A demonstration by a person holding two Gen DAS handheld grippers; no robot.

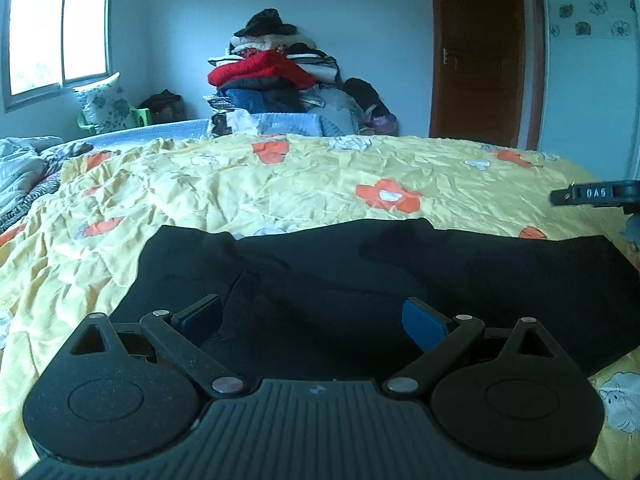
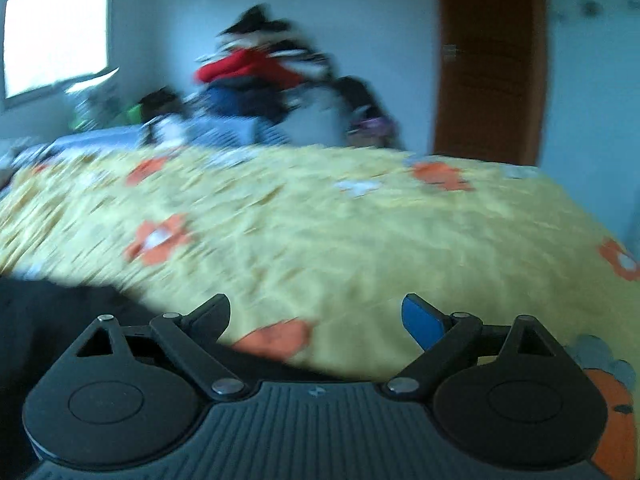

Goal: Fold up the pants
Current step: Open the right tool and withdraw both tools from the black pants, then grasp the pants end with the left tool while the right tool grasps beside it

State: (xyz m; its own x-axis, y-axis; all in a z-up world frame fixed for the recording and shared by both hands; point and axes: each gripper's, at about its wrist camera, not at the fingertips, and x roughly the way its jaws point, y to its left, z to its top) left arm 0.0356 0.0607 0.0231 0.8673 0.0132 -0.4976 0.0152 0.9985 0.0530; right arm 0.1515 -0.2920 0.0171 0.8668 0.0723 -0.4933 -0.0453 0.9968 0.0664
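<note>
Black pants (image 1: 360, 280) are seen spread on the yellow floral bedspread (image 1: 280, 184), under the released left tool (image 1: 312, 320). Nothing is gripped by the right tool (image 2: 316, 316), spread wide over bare bedspread right of them. An edge should be pinched squarely and both layers caught.

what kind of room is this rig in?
A bedroom, most likely. The black pants lie on a bed under a yellow flowered bedspread, a pillow sits below the window, and a pile of clothes stands behind.
</note>
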